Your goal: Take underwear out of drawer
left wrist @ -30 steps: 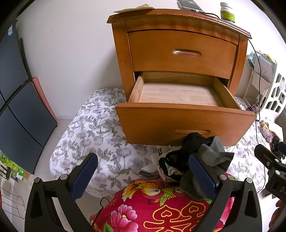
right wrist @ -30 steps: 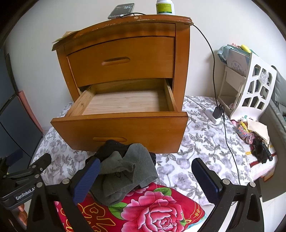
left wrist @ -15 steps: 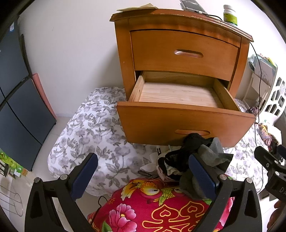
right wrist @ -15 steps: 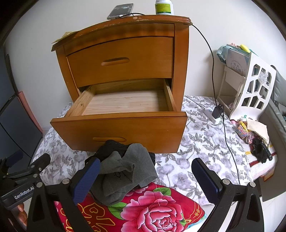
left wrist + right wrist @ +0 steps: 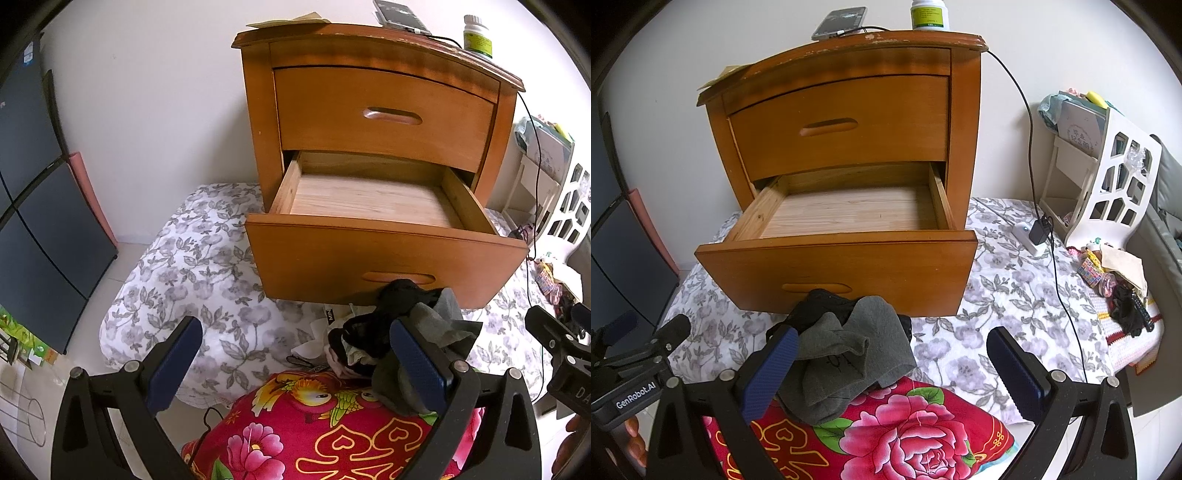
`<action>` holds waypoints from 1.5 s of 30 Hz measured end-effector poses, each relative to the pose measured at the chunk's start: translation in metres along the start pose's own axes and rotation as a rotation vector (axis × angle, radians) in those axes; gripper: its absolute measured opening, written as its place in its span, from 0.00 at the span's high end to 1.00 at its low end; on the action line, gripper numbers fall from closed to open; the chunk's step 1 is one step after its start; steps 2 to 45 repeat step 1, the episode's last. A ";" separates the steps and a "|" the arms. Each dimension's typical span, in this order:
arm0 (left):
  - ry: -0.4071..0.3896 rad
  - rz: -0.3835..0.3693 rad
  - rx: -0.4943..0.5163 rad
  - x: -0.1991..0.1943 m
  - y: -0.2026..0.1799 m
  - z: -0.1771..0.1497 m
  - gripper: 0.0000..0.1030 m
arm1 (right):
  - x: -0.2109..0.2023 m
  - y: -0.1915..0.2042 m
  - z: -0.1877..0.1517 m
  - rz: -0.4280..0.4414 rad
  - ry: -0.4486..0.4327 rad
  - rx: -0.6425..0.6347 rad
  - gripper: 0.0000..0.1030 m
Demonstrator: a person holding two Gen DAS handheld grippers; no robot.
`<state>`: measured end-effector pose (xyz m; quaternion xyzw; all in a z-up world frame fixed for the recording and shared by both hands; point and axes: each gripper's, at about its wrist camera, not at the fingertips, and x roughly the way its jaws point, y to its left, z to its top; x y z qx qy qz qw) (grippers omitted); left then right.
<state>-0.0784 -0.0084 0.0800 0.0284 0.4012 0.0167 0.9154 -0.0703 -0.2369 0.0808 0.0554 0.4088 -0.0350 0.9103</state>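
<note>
The wooden nightstand's lower drawer (image 5: 384,254) (image 5: 842,266) is pulled out and its bare wood floor shows nothing inside. A heap of grey and black underwear (image 5: 410,332) (image 5: 846,354) lies below the drawer front, partly on a red floral cushion (image 5: 332,435) (image 5: 886,435). My left gripper (image 5: 295,365) is open, its right finger just in front of the heap. My right gripper (image 5: 890,369) is open too, its left finger beside the grey piece. Neither holds anything.
The nightstand stands on a grey floral quilt (image 5: 192,266) (image 5: 997,295). On its top are a phone (image 5: 840,22) and a pill bottle (image 5: 929,14), with a cable running down to a charger (image 5: 1039,230). A white rack (image 5: 1108,177) stands right; dark panels (image 5: 33,206) left.
The left wrist view has drifted slightly, so the nightstand sits a little further right and higher. The underwear heap and both open grippers stay as they were.
</note>
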 end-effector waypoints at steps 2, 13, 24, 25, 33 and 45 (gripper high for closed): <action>0.000 -0.001 0.001 0.000 0.000 0.000 0.01 | 0.000 0.000 0.000 0.000 0.000 0.000 0.00; 0.000 -0.001 0.001 0.000 0.000 0.000 0.01 | 0.000 0.000 0.000 0.000 0.000 0.000 0.00; 0.000 -0.001 0.001 0.000 0.000 0.000 0.01 | 0.000 0.000 0.000 0.000 0.000 0.000 0.00; 0.000 -0.001 0.001 0.000 0.000 0.000 0.01 | 0.000 0.000 0.000 0.000 0.000 0.000 0.00; 0.000 -0.001 0.001 0.000 0.000 0.000 0.01 | 0.000 0.000 0.000 0.000 0.000 0.000 0.00; 0.000 -0.001 0.001 0.000 0.000 0.000 0.01 | 0.000 0.000 0.000 0.000 0.000 0.000 0.00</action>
